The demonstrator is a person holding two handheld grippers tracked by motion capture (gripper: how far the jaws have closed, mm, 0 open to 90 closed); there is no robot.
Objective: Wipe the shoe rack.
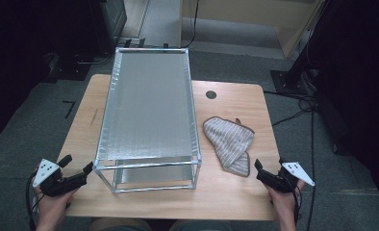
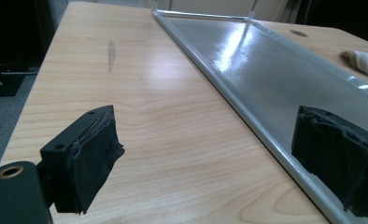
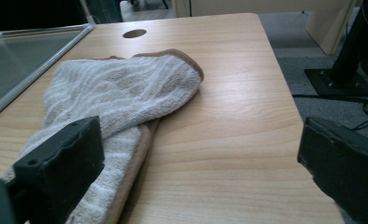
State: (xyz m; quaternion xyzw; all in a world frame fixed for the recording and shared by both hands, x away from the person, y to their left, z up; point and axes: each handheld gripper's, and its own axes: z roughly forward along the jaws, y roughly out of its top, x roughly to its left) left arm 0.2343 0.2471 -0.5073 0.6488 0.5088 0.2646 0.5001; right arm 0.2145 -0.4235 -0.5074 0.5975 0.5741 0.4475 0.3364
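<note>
A tall metal-frame rack (image 1: 149,106) with a silvery top sheet stands lengthwise on the wooden table (image 1: 226,192). To its right lies a folded beige striped towel (image 1: 228,142). My left gripper (image 1: 77,163) is at the table's near left corner, open and holding nothing. In the left gripper view its jaws (image 2: 210,140) stand wide over bare wood, beside the rack's lower shelf (image 2: 275,65). My right gripper (image 1: 269,163) is open at the near right corner, just short of the towel. In the right gripper view the towel (image 3: 116,88) lies ahead and left of the wide jaws (image 3: 203,135).
A round cable hole (image 1: 211,94) sits in the table behind the towel. Cables and a stand base (image 1: 293,79) lie on the grey carpet to the right. Dark furniture stands at the far left. Bare wood runs along the rack's left side (image 2: 126,93).
</note>
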